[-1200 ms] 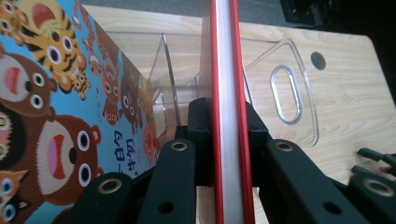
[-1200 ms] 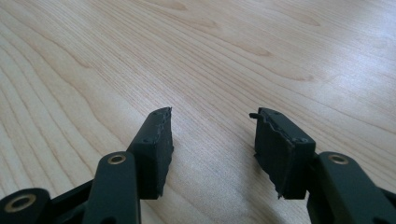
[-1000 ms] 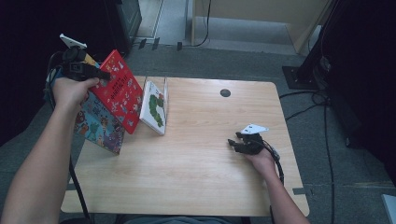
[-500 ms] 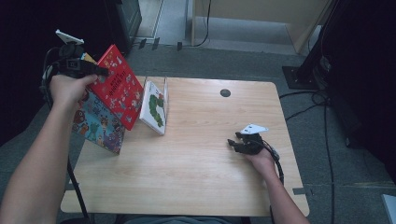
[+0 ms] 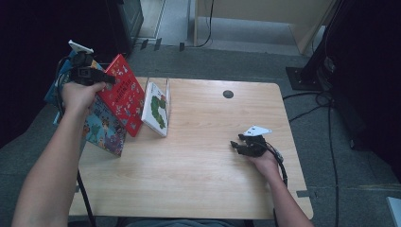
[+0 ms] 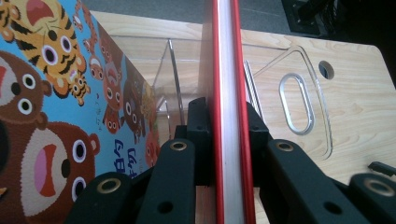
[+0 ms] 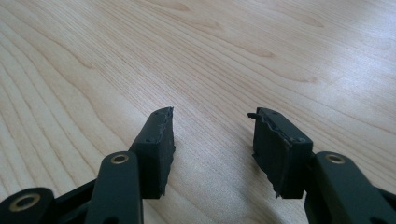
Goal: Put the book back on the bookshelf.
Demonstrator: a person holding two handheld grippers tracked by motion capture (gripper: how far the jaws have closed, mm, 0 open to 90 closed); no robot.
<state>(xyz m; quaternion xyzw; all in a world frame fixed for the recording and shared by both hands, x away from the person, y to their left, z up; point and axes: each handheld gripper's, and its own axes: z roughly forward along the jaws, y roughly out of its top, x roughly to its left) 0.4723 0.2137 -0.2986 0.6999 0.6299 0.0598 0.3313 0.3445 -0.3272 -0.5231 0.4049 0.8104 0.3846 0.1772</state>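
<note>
left gripper (image 5: 97, 78) has dipped slightly, still clamped on the thin red book (image 5: 124, 97); right gripper (image 5: 243, 145) rests open, empty, on the table (image 5: 198, 189).

Three books (image 5: 124, 92); one clear stand (image 6: 299, 100); two grippers (image 5: 97, 75)

The left claw (image 6: 227, 140) clamps the edge of a red book (image 6: 227, 93), seen edge-on, its pale page block running up between the two black jaws. Just left of it stands a blue picture book (image 6: 65, 107) with cartoon bears and tigers. Beyond them a clear acrylic stand (image 6: 299, 107) with an oval cutout sits on the wooden table (image 6: 359, 93).
</note>
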